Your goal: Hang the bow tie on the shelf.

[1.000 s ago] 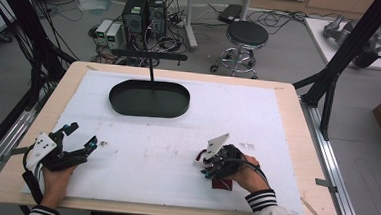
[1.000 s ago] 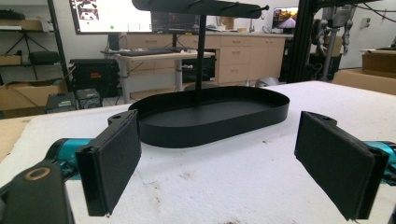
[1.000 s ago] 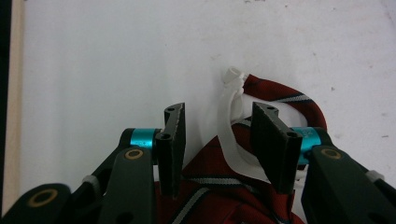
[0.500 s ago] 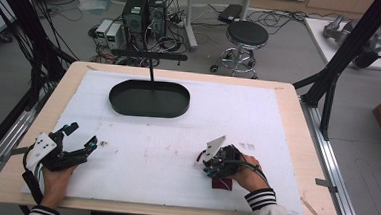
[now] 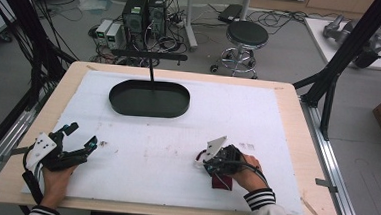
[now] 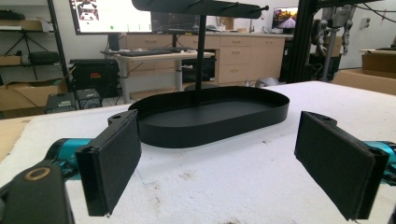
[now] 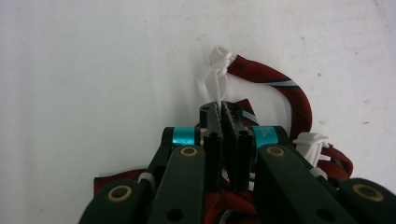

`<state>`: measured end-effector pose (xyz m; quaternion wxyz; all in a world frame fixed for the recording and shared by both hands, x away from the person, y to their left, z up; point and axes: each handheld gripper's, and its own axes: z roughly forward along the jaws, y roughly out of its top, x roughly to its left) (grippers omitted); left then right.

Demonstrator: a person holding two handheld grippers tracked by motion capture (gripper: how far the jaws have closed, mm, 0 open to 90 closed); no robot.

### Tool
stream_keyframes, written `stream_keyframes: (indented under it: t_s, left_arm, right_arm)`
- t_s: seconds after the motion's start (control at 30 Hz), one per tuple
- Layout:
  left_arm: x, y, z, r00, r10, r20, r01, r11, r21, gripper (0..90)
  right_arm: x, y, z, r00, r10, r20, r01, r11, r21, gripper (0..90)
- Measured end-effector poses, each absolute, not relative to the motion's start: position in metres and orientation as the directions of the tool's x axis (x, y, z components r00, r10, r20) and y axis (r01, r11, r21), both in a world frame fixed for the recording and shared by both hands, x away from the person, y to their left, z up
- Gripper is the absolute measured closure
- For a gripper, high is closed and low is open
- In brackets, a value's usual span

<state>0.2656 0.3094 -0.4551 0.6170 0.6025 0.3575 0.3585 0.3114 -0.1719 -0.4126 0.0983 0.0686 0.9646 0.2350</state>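
Lifting the red striped strap (image 7: 280,86), which lies at the table's (image 5: 286,143) five o'clock, we keep the right claw (image 7: 223,109) clenched on its white plastic clip (image 7: 215,79), having just closed there, while the left claw (image 6: 219,163) rests released.

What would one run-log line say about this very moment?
right gripper: just closed, shut on red striped strap at its white clip | left gripper: open, holds nothing, faces black oval tray | surface: white board
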Motion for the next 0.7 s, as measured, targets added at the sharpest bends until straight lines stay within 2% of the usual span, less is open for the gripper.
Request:
stream_keyframes:
  t_s: [0.3, 0.7]
  left_arm:
    - [0.266, 0.309, -0.455, 0.486, 0.874, -0.008, -0.014, 0.018, 1.000, 15.0]
    - [0.265, 0.309, -0.455, 0.484, 0.875, -0.008, -0.015, 0.018, 1.000, 15.0]
  right_arm:
    - [0.313, -0.175, -0.407, -0.965, 0.216, -0.150, 0.107, 0.845, 0.524, 86.9]
    - [0.313, -0.187, -0.394, -0.921, 0.354, -0.161, 0.140, 0.689, 0.712, 86.8]
